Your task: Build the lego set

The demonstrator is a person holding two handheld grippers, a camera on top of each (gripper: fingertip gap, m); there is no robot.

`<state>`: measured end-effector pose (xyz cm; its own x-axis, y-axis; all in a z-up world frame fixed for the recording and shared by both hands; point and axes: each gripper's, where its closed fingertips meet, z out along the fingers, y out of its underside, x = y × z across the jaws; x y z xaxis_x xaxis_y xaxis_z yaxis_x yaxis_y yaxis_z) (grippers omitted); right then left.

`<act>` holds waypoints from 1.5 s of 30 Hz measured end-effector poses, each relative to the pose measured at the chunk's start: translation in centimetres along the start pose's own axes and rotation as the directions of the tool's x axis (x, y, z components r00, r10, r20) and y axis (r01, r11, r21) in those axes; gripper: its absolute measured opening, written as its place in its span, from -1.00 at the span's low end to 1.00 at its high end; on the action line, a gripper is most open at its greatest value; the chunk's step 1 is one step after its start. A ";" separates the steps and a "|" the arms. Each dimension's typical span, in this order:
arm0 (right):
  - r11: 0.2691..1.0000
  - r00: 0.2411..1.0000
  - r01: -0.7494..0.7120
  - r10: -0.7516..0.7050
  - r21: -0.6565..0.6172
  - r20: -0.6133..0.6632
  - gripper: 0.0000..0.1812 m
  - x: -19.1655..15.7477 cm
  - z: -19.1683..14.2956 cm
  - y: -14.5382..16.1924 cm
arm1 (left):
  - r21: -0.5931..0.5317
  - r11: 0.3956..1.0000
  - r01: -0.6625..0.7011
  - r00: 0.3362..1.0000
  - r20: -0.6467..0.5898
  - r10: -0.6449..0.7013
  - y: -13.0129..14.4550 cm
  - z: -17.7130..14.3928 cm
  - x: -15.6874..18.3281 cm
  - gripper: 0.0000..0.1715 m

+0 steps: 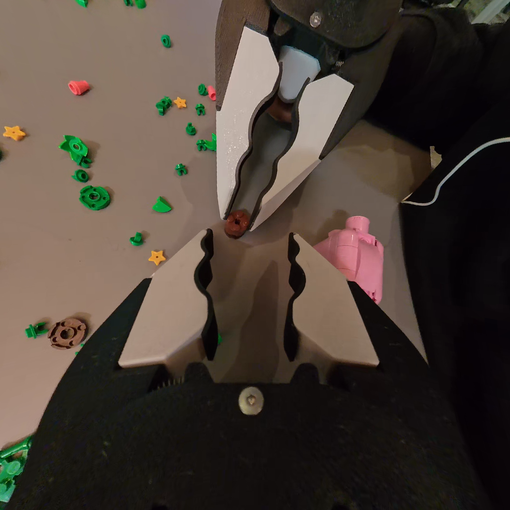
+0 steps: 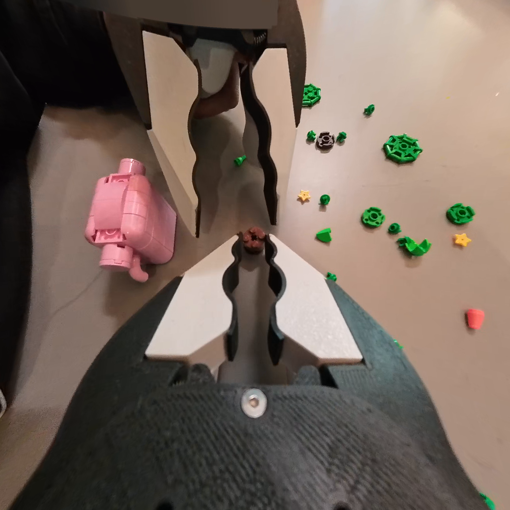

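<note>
A small brown round lego piece (image 1: 236, 225) (image 2: 254, 239) is pinched between the tips of my right gripper (image 2: 254, 238), just above the grey table (image 1: 82, 276). In the left wrist view the right gripper (image 1: 240, 221) reaches in from the top. My left gripper (image 1: 249, 237) is open and empty, its tips facing the brown piece a short way off; it also shows in the right wrist view (image 2: 235, 228), coming from the top. A pink lego assembly (image 1: 356, 256) (image 2: 129, 218) lies on its side on the table beside both grippers.
Loose pieces are scattered over the table: green round plates (image 1: 94, 197), green web-shaped discs (image 2: 402, 149), yellow stars (image 1: 156, 257), red cones (image 2: 475, 318) and a brown round plate (image 1: 66, 334). Dark fabric (image 1: 455, 248) with a white cable borders the table edge. My left gripper's tips are some 10 centimeters from the brown round plate (image 1: 66, 334). Seen from the right wrist view (image 2: 327, 138) as well.
</note>
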<state>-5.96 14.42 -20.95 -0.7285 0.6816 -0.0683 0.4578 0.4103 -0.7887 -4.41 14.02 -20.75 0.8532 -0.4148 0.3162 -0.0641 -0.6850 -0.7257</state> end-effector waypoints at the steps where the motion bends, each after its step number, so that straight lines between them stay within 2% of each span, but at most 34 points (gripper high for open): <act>1: 1.000 1.000 -0.003 0.003 0.000 0.002 -0.85 0.0 0.0 0.0 | -0.001 1.000 0.000 1.000 -0.001 0.000 0.0 0.0 0.0 -0.40; 14: 0.999 1.000 0.012 -0.012 -0.040 -0.008 -0.85 -0.1 0.1 0.1 | 0.022 1.000 0.015 1.000 -0.012 -0.015 -0.3 -0.1 0.0 -0.44; 20: 0.999 1.000 0.021 -0.021 -0.039 -0.007 -0.84 -0.1 0.1 0.1 | 0.109 0.988 0.105 0.994 0.006 -0.106 -1.3 -0.6 -1.0 -0.90; 22: 0.999 1.000 0.025 -0.025 -0.038 -0.008 -0.84 -0.1 0.1 0.1 | 0.126 0.980 0.155 0.988 -0.014 -0.154 -1.4 -0.5 -1.1 -0.98; 27: 0.998 0.999 0.032 -0.032 -0.045 -0.013 -0.84 -0.1 0.2 0.1 | 0.106 0.967 0.234 0.972 0.005 -0.236 -0.9 0.0 -1.8 -1.00; 35: 0.998 1.000 0.020 -0.020 -0.056 0.004 -0.84 -0.1 0.3 0.2 | 0.033 0.983 0.180 0.976 0.121 -0.183 -0.5 0.1 -1.7 -1.00; 38: 0.998 1.000 0.021 -0.020 -0.055 0.014 -0.83 -0.1 0.3 0.2 | 0.029 0.976 0.216 0.970 0.104 -0.218 -0.4 0.1 -1.7 -1.00; 45: 0.999 0.999 0.020 -0.020 -0.025 0.030 -0.84 -0.1 0.3 0.2 | 0.012 0.989 0.149 0.977 0.152 -0.149 -0.4 0.2 -1.6 -1.00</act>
<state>-5.97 14.27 -21.35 -0.7522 0.6552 -0.0708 0.4554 0.4391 -0.7745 -5.69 15.08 -21.08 0.9220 -0.2119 0.3241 0.0701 -0.7318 -0.6779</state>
